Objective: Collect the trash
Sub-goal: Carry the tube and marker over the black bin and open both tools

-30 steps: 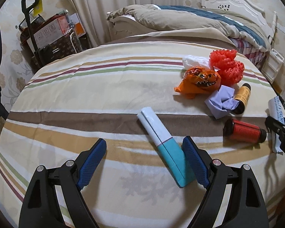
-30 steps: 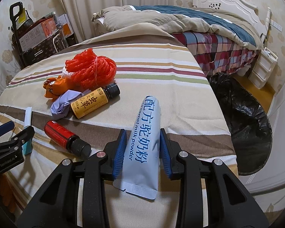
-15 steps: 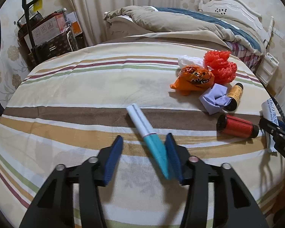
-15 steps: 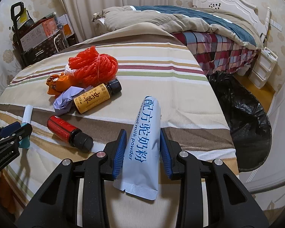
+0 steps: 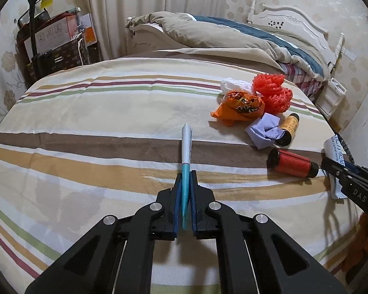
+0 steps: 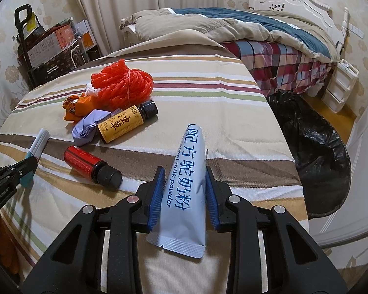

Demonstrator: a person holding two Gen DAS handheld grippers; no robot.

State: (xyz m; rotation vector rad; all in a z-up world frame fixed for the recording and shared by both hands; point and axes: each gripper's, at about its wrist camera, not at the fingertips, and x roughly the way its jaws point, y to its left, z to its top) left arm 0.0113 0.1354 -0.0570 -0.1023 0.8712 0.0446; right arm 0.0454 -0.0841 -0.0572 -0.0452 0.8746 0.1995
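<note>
My left gripper [image 5: 184,175] is shut on a flat white-and-teal packet [image 5: 186,144], held on edge above the striped table cover [image 5: 85,127]. My right gripper [image 6: 185,171] is shut on a pale blue milk powder sachet [image 6: 187,171] near the table's right edge. On the cover lie a red bottle [image 5: 292,163] [image 6: 85,161], a yellow bottle [image 5: 288,128] [image 6: 125,122], crumpled lilac paper [image 5: 263,132] [image 6: 88,128], an orange wrapper [image 5: 238,106] [image 6: 78,106], red foam netting [image 5: 272,91] [image 6: 122,85] and a white wad [image 5: 233,84].
A black bin bag [image 6: 314,147] stands open on the floor right of the table. A bed with quilts [image 6: 257,31] is behind. A trolley with boxes [image 5: 51,44] stands at the back left. White drawers [image 6: 341,85] stand by the bed.
My left gripper has closed on the white-and-teal packet, which has turned from flat to on edge between the fingers. The right gripper keeps its hold on the sachet and has barely moved.
</note>
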